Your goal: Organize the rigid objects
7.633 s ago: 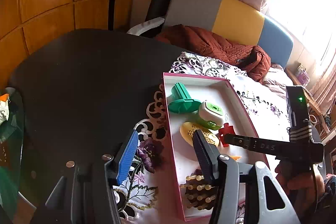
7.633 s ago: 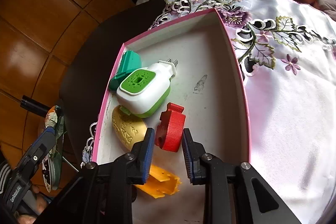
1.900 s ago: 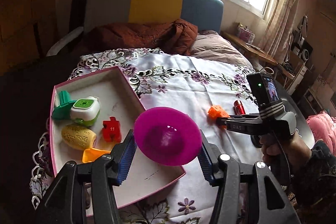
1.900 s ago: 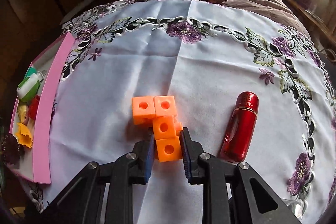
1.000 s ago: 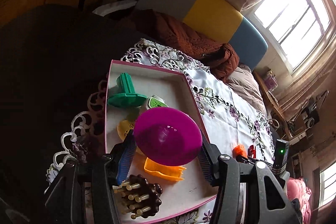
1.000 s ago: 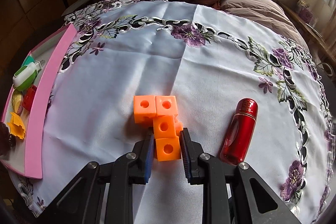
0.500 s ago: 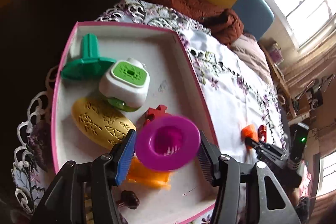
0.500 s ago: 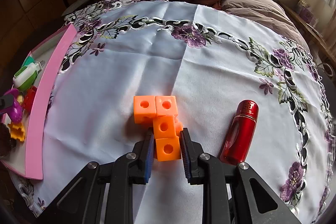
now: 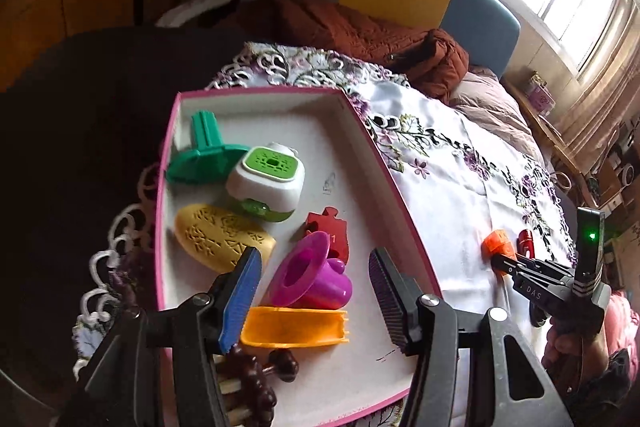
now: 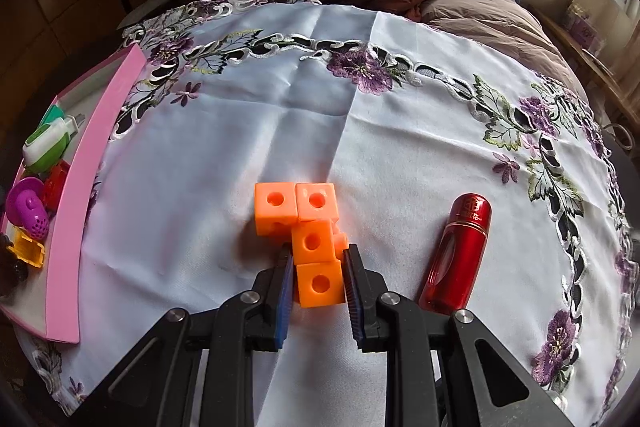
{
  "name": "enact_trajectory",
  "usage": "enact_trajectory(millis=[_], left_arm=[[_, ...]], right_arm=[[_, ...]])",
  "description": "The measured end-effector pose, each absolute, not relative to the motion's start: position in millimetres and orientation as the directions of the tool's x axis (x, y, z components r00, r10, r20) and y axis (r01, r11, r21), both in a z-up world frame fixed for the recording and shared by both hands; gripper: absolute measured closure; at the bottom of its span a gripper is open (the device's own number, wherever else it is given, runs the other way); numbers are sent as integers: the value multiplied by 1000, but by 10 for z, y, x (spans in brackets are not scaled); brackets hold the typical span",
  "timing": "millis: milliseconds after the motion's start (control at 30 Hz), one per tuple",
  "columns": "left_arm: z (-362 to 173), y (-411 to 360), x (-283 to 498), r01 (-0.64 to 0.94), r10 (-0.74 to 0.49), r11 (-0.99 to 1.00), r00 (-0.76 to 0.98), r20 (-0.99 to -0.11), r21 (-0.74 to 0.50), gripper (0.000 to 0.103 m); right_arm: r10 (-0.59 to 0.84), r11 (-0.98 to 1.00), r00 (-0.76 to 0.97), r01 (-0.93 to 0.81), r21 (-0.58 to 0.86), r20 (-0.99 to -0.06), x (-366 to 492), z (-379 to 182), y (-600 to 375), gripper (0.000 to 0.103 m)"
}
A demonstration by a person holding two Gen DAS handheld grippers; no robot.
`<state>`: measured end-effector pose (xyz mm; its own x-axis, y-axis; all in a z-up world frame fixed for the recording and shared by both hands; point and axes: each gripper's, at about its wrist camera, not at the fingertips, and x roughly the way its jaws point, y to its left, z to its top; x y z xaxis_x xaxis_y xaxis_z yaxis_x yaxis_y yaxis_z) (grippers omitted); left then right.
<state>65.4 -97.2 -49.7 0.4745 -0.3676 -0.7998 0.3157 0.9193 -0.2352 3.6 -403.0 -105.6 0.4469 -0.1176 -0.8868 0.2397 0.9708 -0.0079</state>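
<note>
Left claw (image 9: 314, 291): angled downward, jaws parted, pads gripping nothing. Right claw (image 10: 318, 281): angled steeply downward, jaws drawn close, both pads pressing the flanks of one item. In the left wrist view the right claw sits at 3 o'clock, carried by a hand (image 9: 572, 345).

Tablecloth (image 10: 400, 131): smooth white cloth, faint sheen, embroidered lace border. Tray (image 9: 394, 183): matt, pink rim, looks like card. Orange blocks (image 10: 316, 247): smooth matt plastic. Red bottle (image 10: 460, 251): glossy. Purple cup (image 9: 312, 277): shiny plastic. Finger pads (image 9: 242, 299): ribbed.
</note>
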Motion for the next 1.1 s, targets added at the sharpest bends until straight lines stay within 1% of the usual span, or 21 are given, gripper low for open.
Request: enact_trajectory(millis=[133, 400, 567, 900, 1100], left_arm=[[-378, -889, 546, 305, -319, 936, 535, -783, -173, 46], [-220, -720, 400, 301, -291, 945, 601, -744, -126, 46], [-167, -616, 334, 295, -287, 948, 624, -727, -121, 46], [-203, -433, 291, 269, -284, 953, 628, -724, -140, 46], [-249, -309, 297, 250, -271, 958, 632, -726, -140, 46]], right_arm=[[-117, 970, 451, 245, -3, -885, 26, -1051, -4037, 79], [-113, 964, 469, 264, 17, -876, 6, -1045, -4052, 80], [-128, 965, 466, 262, -2, -875, 17, -1059, -4025, 80], [-183, 961, 451, 269, -62, -874, 33, -1063, -3949, 80], [-183, 947, 441, 320, -37, -878, 41, -1006, -3961, 81]])
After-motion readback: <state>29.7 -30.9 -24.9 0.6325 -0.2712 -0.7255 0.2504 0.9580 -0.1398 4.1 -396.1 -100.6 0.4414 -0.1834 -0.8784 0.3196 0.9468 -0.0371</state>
